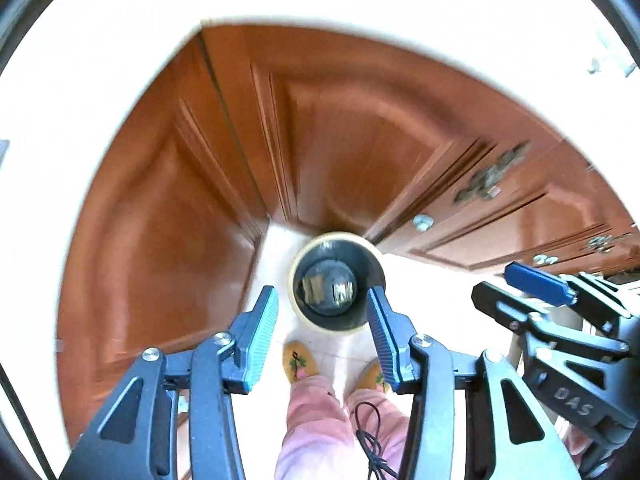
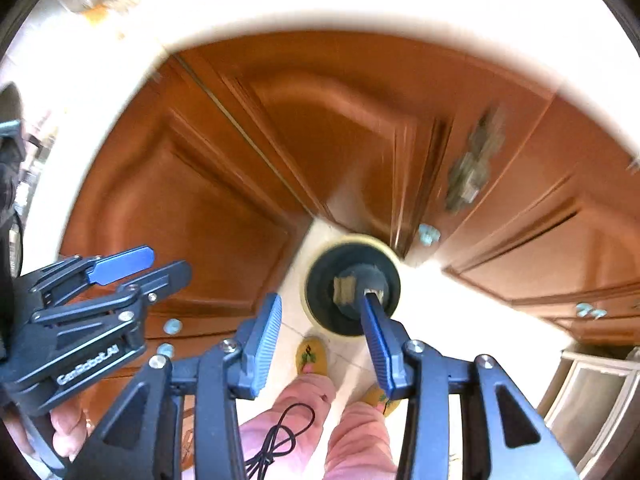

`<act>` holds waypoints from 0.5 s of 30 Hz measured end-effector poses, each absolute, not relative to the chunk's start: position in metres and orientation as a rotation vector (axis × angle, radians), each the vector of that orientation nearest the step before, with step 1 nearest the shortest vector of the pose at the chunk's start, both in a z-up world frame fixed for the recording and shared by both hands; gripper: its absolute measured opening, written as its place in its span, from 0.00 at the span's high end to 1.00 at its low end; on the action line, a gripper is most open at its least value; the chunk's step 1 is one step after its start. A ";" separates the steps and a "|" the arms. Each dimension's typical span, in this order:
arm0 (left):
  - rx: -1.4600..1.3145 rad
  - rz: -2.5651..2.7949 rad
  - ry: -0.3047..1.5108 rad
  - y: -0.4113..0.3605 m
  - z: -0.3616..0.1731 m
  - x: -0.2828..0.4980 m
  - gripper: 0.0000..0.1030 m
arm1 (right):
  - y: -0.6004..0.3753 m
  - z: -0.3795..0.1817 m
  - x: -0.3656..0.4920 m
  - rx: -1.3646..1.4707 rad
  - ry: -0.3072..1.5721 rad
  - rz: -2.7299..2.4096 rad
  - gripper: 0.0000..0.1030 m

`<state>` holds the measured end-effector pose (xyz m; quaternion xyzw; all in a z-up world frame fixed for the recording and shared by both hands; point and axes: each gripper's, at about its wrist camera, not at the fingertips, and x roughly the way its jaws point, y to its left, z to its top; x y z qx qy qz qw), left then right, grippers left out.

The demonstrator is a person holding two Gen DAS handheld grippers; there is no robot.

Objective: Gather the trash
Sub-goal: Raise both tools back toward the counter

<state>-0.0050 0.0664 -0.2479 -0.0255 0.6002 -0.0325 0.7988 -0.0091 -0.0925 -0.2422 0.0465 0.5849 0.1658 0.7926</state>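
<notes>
Brown wooden cabinet doors meet in a corner, and a cream trash bin with a dark inside stands on the pale floor right in that corner, close to the door edges. Two small pieces of trash lie on its bottom. The left gripper hangs above the bin, fingers spread apart and holding nothing. The right gripper is beside it, also spread and empty. Free floor stays only toward the person's yellow slippers.
</notes>
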 end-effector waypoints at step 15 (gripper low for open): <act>0.008 -0.102 0.980 0.067 -0.066 0.023 0.29 | -0.116 -0.076 -0.011 0.142 0.937 0.293 0.53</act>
